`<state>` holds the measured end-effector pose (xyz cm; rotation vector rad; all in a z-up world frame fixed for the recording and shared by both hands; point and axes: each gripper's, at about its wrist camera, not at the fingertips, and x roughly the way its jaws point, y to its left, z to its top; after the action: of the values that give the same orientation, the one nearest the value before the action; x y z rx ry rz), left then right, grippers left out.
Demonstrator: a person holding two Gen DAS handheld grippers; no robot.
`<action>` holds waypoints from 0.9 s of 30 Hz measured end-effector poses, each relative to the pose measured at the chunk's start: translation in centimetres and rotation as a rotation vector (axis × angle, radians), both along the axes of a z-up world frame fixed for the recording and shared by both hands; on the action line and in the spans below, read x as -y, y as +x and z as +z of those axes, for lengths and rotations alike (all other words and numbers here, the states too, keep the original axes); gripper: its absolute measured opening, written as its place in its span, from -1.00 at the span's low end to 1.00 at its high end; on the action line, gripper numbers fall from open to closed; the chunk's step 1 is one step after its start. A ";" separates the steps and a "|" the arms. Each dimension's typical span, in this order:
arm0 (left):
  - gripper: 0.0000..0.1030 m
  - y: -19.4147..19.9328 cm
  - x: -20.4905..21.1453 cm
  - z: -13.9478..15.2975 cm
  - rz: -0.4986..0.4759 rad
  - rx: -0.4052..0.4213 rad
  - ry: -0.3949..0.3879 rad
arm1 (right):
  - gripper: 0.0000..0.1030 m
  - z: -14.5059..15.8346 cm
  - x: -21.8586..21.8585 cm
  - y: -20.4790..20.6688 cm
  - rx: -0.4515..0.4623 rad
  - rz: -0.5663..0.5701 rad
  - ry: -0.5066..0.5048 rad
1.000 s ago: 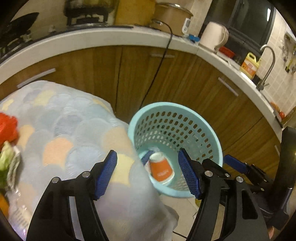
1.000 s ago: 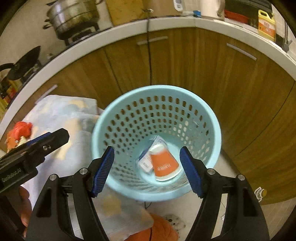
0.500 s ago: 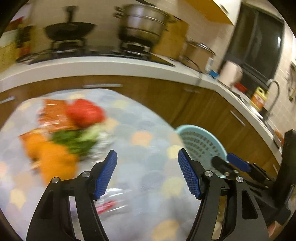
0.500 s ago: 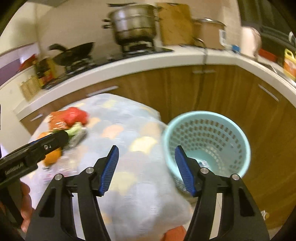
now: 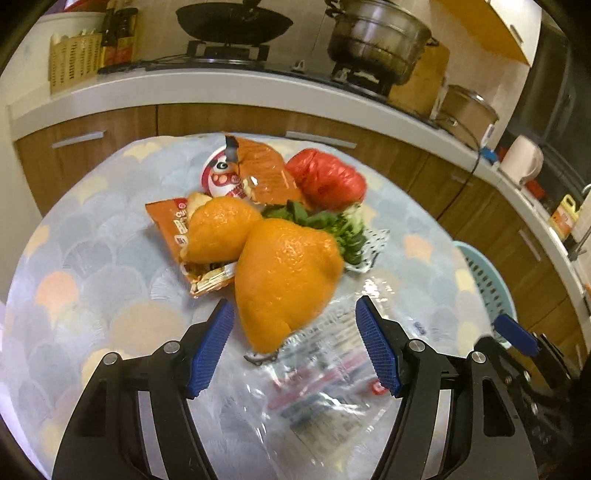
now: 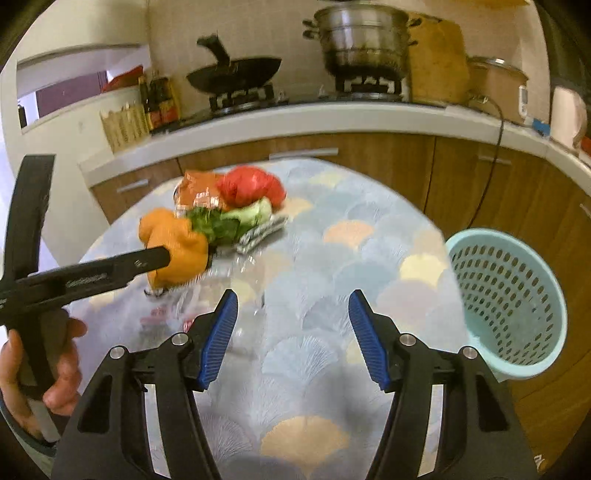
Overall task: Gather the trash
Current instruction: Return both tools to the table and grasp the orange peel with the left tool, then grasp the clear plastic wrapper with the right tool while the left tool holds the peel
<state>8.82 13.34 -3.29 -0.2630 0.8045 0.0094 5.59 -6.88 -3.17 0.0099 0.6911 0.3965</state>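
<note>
A pile of trash lies on the round table: a large orange peel, a smaller peel, orange snack wrappers, a red bag, green leaves and a clear plastic bag. My left gripper is open, just in front of the large peel and above the clear bag. My right gripper is open and empty over the bare cloth, with the peel to its left. The light blue basket stands at the table's right.
A wooden cabinet run with a white counter curves behind the table. On it stand a wok, a steel pot, a rice cooker and a kettle. A black cord hangs down the cabinet.
Both grippers have swung left from over the basket to the table. The left one has closed in on the trash pile. Both stay open and empty.
</note>
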 end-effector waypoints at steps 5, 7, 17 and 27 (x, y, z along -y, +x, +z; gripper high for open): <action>0.30 1.6 0.9 -0.6 0.012 -0.016 0.070 | 0.14 0.6 -0.7 -1.1 0.001 0.038 -0.022; 0.24 1.9 0.8 -0.7 0.016 -0.019 0.085 | 0.14 1.3 -1.0 -1.9 0.017 0.058 -0.030; -0.31 -0.5 -1.0 -1.0 -0.015 0.005 -0.027 | 0.14 2.8 -4.6 -5.7 0.015 0.155 -0.016; -0.32 -5.7 -4.3 1.5 0.004 0.104 -0.094 | 0.14 -2.1 -6.4 -4.7 -0.152 0.096 -0.022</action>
<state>3.12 17.67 -1.83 -0.3513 0.7023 -0.0385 0.90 -0.48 -5.29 -0.0138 0.8484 0.4838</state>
